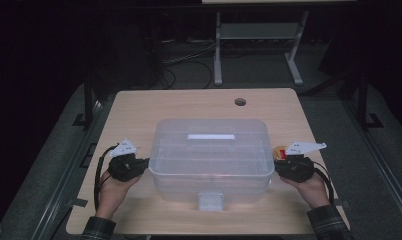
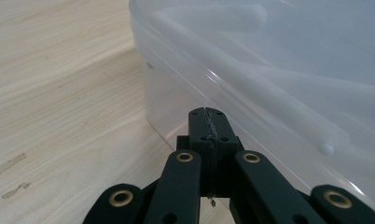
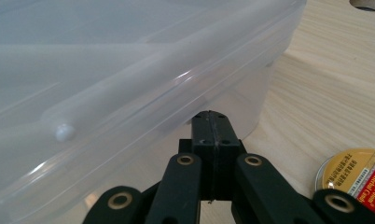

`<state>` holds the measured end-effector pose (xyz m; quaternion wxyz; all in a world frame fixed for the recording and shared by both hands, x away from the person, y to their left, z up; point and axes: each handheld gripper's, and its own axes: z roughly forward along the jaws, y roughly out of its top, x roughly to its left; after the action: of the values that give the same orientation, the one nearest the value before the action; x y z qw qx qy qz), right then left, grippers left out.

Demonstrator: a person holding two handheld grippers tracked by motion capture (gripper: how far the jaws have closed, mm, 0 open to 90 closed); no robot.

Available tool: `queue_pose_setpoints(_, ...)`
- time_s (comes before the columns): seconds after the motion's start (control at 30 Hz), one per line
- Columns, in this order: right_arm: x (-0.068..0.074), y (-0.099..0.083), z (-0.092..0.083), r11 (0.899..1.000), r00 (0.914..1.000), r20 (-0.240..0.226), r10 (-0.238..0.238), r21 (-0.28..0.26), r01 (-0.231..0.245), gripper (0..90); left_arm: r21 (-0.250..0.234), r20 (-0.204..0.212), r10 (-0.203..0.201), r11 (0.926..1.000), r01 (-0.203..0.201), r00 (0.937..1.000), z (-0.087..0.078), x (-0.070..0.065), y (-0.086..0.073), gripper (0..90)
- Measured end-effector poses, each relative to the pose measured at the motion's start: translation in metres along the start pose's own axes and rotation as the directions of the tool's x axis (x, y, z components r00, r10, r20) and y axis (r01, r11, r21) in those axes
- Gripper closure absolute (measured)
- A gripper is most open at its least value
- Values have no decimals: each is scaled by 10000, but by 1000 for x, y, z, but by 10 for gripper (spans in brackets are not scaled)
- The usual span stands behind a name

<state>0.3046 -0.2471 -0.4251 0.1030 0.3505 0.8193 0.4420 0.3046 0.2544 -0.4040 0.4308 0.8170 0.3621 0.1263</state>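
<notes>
A clear plastic storage box (image 1: 211, 157) with its lid on sits in the middle of the wooden table (image 1: 139, 107). My left gripper (image 1: 145, 162) is shut, its tips under the rim at the box's left side (image 2: 185, 79); in the left gripper view the pads (image 2: 207, 123) meet with nothing between them. My right gripper (image 1: 277, 167) is shut too, tucked under the rim at the box's right side (image 3: 129, 93), tips (image 3: 212, 122) pressed together. A round gold and red tin (image 1: 280, 151) lies beside the right gripper (image 3: 358, 175).
A white latch (image 1: 210, 201) sticks out at the box's near side. A round cable hole (image 1: 240, 102) is in the table's far right part. Beyond the table stands a grey metal frame (image 1: 218, 50) on the dark floor.
</notes>
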Motion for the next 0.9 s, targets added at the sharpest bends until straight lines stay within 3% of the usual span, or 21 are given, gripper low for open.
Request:
queue_pose_setpoints(0.2,-1,1,0,9999,10000,-42,-48,93,48,883,-24,52,-6,10000,6,10000,-1,1,-1,898)
queue_pose_setpoints(0.23,-2,1,0,9999,10000,10,-17,114,17,854,-8,-120,-7,10000,7,9999,-1,2,-1,882)
queue_pose_setpoints(0.27,-3,1,0,9999,10000,7,16,134,-16,837,93,-166,-49,9999,50,9999,-1,3,-2,810)
queue_pose_setpoints(0.3,-4,1,0,9998,10000,27,31,180,-32,818,88,-84,-107,9999,108,9999,-1,5,-2,785)
queue_pose_setpoints(0.43,-6,1,1,9992,9999,131,41,402,-47,775,288,-228,-73,9996,80,9997,-1,6,-4,741)
queue_pose_setpoints(0.9,-19,0,-9,9984,9981,404,456,309,-469,635,518,-635,-146,9985,179,9979,-10,14,-13,623)
